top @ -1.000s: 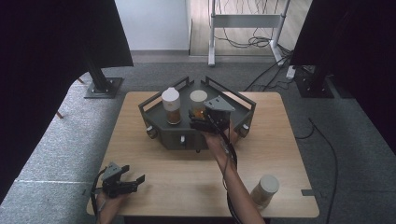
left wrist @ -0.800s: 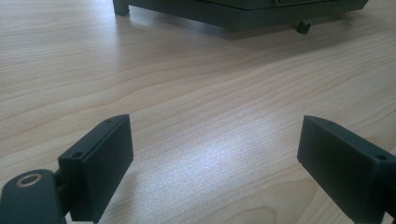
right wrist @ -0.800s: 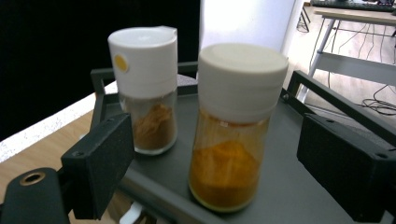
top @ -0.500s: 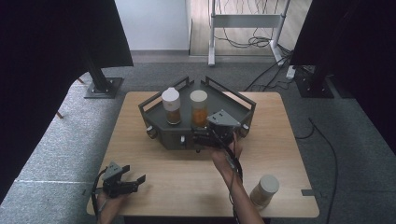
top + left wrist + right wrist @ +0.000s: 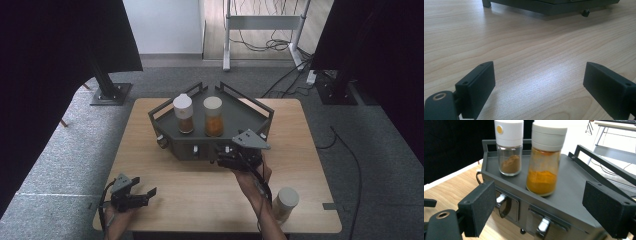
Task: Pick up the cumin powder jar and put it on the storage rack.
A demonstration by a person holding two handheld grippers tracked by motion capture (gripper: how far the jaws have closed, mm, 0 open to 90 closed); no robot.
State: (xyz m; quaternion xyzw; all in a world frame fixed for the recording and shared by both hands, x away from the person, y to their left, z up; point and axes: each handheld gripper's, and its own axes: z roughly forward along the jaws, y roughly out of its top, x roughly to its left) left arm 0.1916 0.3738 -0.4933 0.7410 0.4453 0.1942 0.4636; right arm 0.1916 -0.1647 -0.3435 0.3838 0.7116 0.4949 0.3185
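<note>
In the high view two jars stand upright side by side on a dark rack (image 5: 252, 117) at the tabletop's (image 5: 200, 195) far middle: the brown jar (image 5: 183, 114) on the left, the yellow jar (image 5: 213, 116) just beside it, and a third jar (image 5: 285, 202) alone near the right front corner. The right gripper (image 5: 225, 161) sits at the rack's front edge, jaws apart with nothing between them; the left gripper (image 5: 145, 196) rests near the left front corner, jaws wide and empty. The left gripper view shows bare wood between its jaws and the rack's foot ahead. In the right gripper view the yellow jar (image 5: 544, 157) is nearest: clear glass, half full of orange-yellow powder, broad white ribbed cap. It looks rigid, smooth, breakable, fairly light; best taken across the glass body below the cap.
</note>
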